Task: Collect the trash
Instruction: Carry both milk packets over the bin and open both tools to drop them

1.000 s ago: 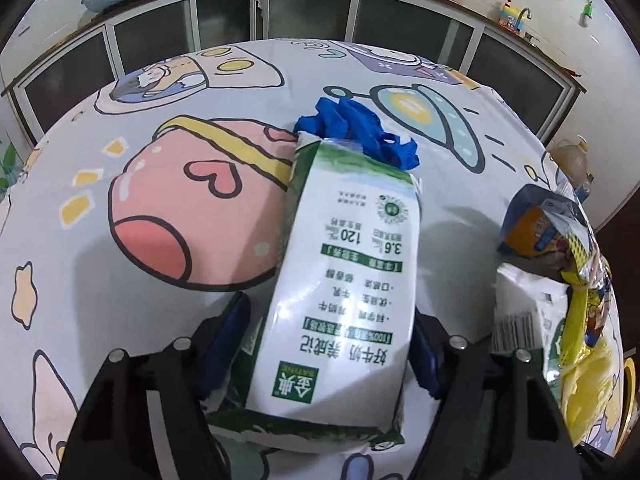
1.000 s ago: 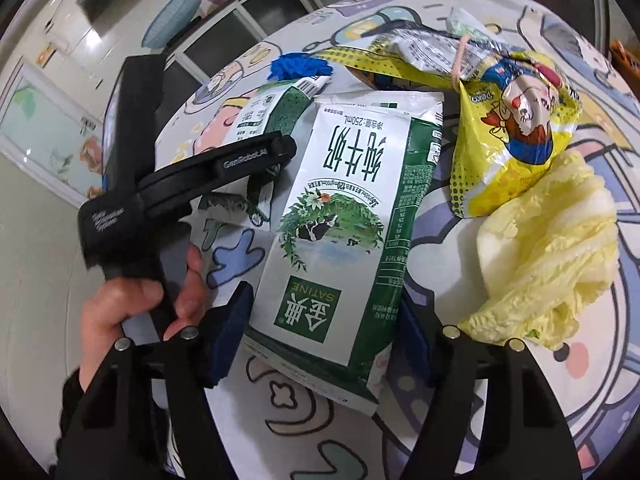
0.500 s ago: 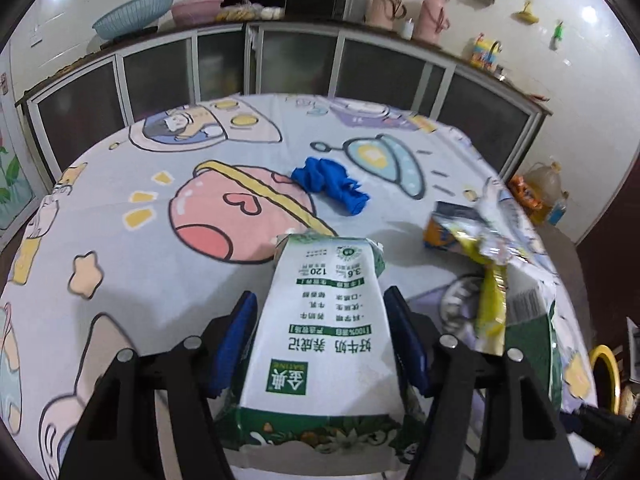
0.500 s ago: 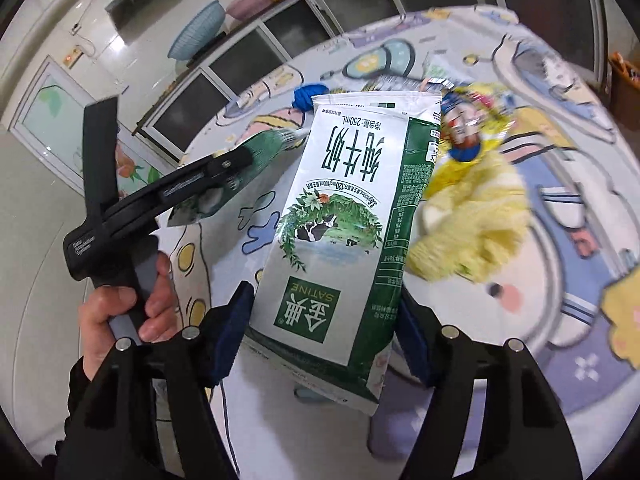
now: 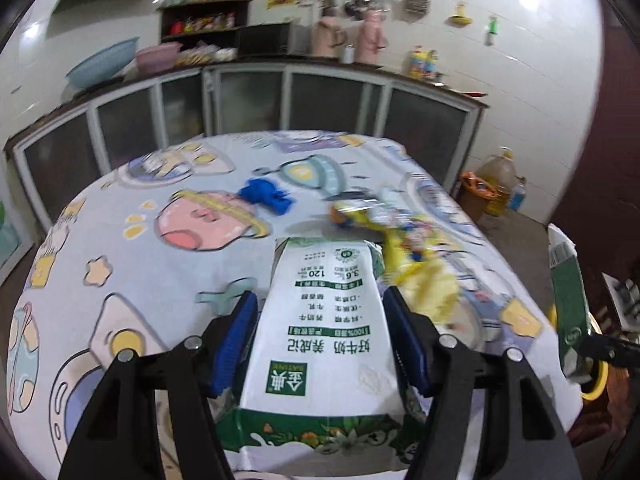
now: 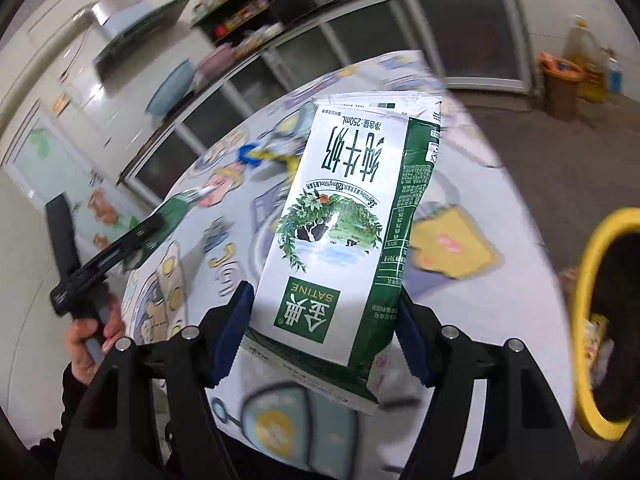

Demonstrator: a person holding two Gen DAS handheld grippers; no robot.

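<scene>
Each hand carries a green-and-white milk carton above the round table. My left gripper (image 5: 320, 332) is shut on one milk carton (image 5: 324, 332), its blue pads pressing both sides. My right gripper (image 6: 324, 328) is shut on a second milk carton (image 6: 344, 224), which also shows at the right edge of the left wrist view as a green carton (image 5: 568, 300). A yellow-rimmed trash bin (image 6: 592, 320) with a dark liner stands at the right, beside the table. On the cartoon tablecloth (image 5: 140, 280) lie a blue glove (image 5: 266, 196) and yellow snack bags (image 5: 404, 240).
A person's hand (image 6: 90, 340) grips the left tool's handle at the left of the right wrist view. Cabinets (image 5: 280, 100) with basins and flasks run along the back wall. An oil jug (image 5: 496, 180) and an orange basket stand on the floor at the right.
Both grippers rose and drew back from the table, each carrying its carton. The right one swung right, bringing the yellow bin into view; the snack bags and cabbage leaf left its view.
</scene>
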